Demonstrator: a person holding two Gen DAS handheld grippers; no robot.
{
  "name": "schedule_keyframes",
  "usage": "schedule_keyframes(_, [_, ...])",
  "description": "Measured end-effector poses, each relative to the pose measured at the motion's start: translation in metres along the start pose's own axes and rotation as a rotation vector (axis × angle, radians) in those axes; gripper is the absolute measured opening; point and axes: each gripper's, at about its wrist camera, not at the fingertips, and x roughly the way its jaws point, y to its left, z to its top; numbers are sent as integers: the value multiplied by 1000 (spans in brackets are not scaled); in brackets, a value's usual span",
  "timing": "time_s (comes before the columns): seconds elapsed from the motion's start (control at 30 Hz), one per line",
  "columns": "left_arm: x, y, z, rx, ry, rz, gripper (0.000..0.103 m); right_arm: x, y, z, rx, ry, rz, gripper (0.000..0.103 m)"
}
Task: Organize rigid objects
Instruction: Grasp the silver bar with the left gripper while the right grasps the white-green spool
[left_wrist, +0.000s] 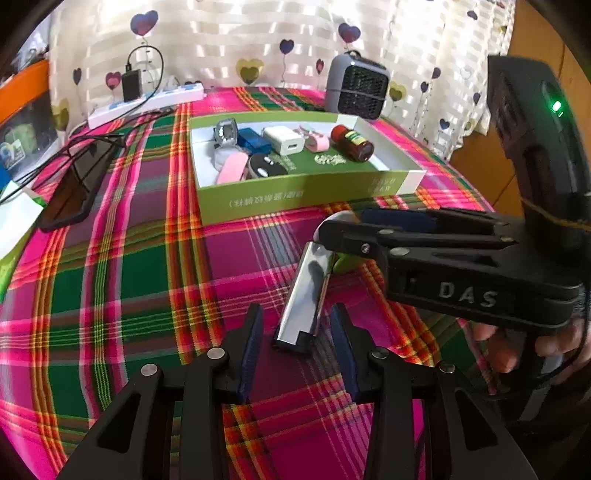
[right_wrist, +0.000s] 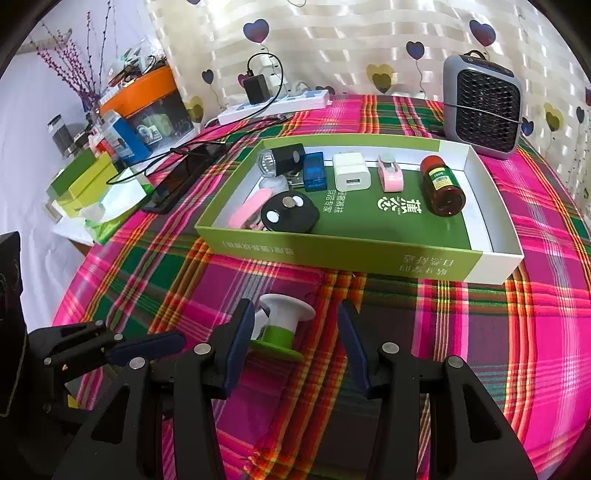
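A silver lighter (left_wrist: 304, 299) lies on the plaid cloth just ahead of my open left gripper (left_wrist: 297, 325), its black end between the fingertips. A white and green spool (right_wrist: 281, 328) stands on the cloth between the fingertips of my open right gripper (right_wrist: 295, 334), close to the left finger. In the left wrist view the right gripper (left_wrist: 341, 227) reaches in from the right and hides most of the spool. A green box lid tray (right_wrist: 332, 247) behind holds a red bottle (right_wrist: 441, 184), white charger (right_wrist: 351, 173), pink clip, blue item, black disc and others.
A grey heater (right_wrist: 482, 105) stands at the back right. A white power strip (right_wrist: 273, 103) with a black adapter lies at the back. A black phone (right_wrist: 184, 173) with cables lies left of the tray. Boxes and jars crowd the far left.
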Motion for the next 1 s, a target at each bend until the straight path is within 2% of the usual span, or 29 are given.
schedule_keyframes(0.33, [4,0,5,9,-6,7,36,7,3,-2,-26,37,-17,48])
schedule_keyframes(0.87, [9,-2,9,19,-9,36,36,4,-10,-5,-20,36,-60,48])
schedule_keyframes(1.0, [10,-5,9,35,-8,52,36,3,-11,-6,-29,36,-63,41])
